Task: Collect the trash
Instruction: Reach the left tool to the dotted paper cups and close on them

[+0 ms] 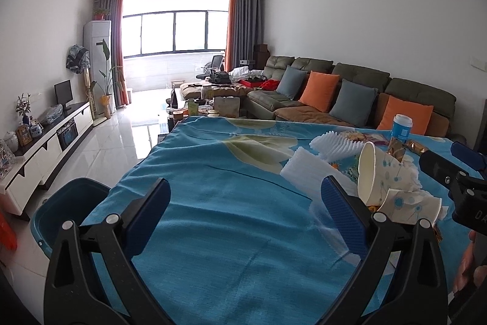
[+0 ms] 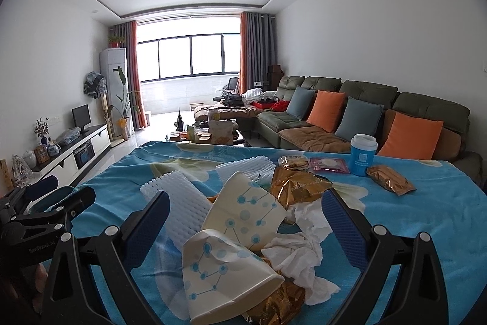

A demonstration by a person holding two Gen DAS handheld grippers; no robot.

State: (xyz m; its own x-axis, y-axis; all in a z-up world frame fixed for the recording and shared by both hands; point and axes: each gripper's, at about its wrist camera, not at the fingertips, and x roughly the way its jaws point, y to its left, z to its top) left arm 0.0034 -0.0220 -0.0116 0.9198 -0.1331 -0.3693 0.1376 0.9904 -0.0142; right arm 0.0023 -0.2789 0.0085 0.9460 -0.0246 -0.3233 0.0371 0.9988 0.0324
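Right wrist view: right gripper (image 2: 245, 233) spread wide around crushed paper cups (image 2: 225, 267), crumpled tissue (image 2: 299, 258) and gold foil wrappers (image 2: 296, 188) at 12 o'clock. Left gripper (image 1: 245, 212) spread over bare woven blue cloth (image 1: 213, 218); ridged foam (image 1: 338, 143) at 1 o'clock.

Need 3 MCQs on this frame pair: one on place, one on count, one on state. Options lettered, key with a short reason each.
1. Where is the blue bin?
A. on the sofa
B. on the floor off the table's left edge
C. on the TV cabinet

2. How many orange cushions are on the sofa?
A. one
B. two
C. four

3. How is the right gripper?
A. open, over the trash pile
B. shut on a cup
C. shut on a tissue

Key:
1 B: the left wrist view shows it below the blue tablecloth.
2 B: two orange ones alternate with two grey.
3 A: jaws stand wide apart around the paper cups.
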